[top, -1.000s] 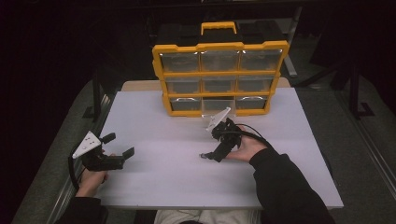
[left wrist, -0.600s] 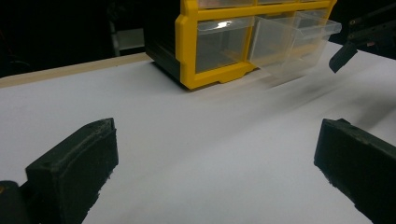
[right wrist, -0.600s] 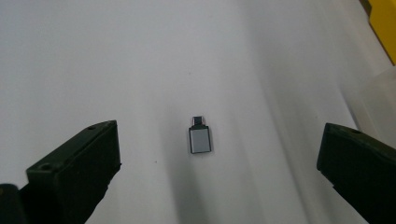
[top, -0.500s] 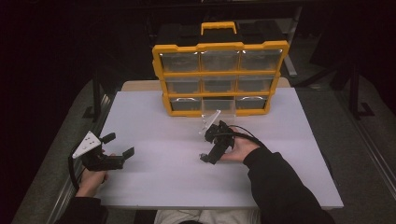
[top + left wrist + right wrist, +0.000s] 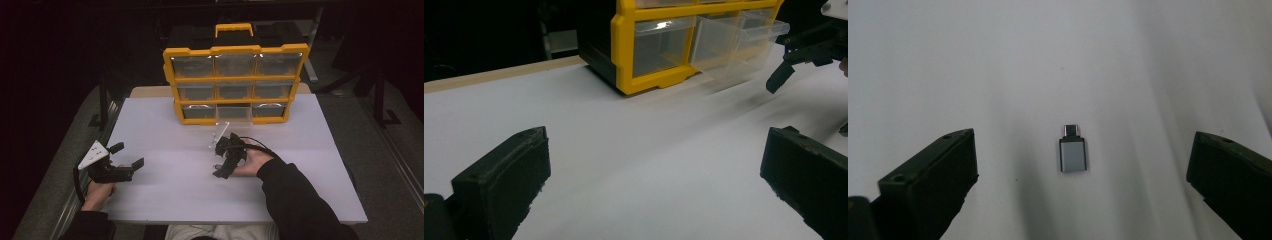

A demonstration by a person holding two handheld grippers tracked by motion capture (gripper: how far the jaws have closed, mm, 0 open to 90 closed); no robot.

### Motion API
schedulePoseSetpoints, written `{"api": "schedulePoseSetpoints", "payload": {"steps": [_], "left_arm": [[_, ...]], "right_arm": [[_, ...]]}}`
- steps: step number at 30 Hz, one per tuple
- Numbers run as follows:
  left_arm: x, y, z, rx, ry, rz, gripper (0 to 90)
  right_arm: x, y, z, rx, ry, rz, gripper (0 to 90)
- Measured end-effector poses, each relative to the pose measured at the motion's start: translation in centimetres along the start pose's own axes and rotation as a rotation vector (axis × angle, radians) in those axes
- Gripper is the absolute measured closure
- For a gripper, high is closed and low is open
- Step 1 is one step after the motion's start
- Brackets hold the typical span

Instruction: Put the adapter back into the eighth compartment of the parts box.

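A: What lies at the centre of the right gripper view?

B: A small grey adapter, flat on the white surface, its short metal plug pointing away from the camera. It rests between the two black jaws of the right gripper, well apart from each; nothing touches it.

A: How do those jaws stand?

B: Spread wide and released, one at each lower corner of that view, with bare surface on both sides of the adapter. In the high view the right gripper tilts downward near the middle of the surface, held by the person's right hand in a dark sleeve; the adapter itself is too small to make out there.

A: And beyond the right gripper?

B: A yellow-framed organiser stands upright at the far edge, with three rows of clear drawers. The lower middle drawer is pulled out toward the person, just beyond the right gripper.

A: What of the left gripper?

B: The left gripper sits near the left edge of the surface, well apart from the adapter. Its jaws are likewise wide open and empty, with only white surface between them in the left gripper view.
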State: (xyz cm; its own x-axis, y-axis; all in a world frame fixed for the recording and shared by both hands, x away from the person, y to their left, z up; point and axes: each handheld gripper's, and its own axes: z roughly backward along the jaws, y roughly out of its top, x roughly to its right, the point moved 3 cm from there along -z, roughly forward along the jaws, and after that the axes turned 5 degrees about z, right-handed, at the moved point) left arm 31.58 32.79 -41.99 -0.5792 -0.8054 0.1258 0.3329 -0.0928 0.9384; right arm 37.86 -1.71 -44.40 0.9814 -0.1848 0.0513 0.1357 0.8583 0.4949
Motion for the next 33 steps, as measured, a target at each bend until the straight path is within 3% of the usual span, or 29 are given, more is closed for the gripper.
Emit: {"api": "schedulePoseSetpoints", "payload": {"steps": [5, 15, 27, 33], "left_arm": [[0.0, 0.0, 0.0, -0.001, -0.001, -0.002, 0.0], [0.0, 0.0, 0.0, -0.002, -0.002, -0.005, 0.0], [0.0, 0.0, -0.1, -0.004, -0.002, -0.006, 0.0], [0.0, 0.0, -0.1, -0.005, -0.002, -0.007, 0.0]], "right_arm": [[0.1, 0.0, -0.2, -0.013, 0.014, 0.018, 12.3], [0.3, -0.2, -0.7, -0.052, 0.038, 0.026, 22.4], [0.7, -0.4, -1.0, -0.06, 0.064, 0.032, 42.2], [0.8, -0.1, -1.1, -0.07, 0.071, 0.034, 47.8]]}}
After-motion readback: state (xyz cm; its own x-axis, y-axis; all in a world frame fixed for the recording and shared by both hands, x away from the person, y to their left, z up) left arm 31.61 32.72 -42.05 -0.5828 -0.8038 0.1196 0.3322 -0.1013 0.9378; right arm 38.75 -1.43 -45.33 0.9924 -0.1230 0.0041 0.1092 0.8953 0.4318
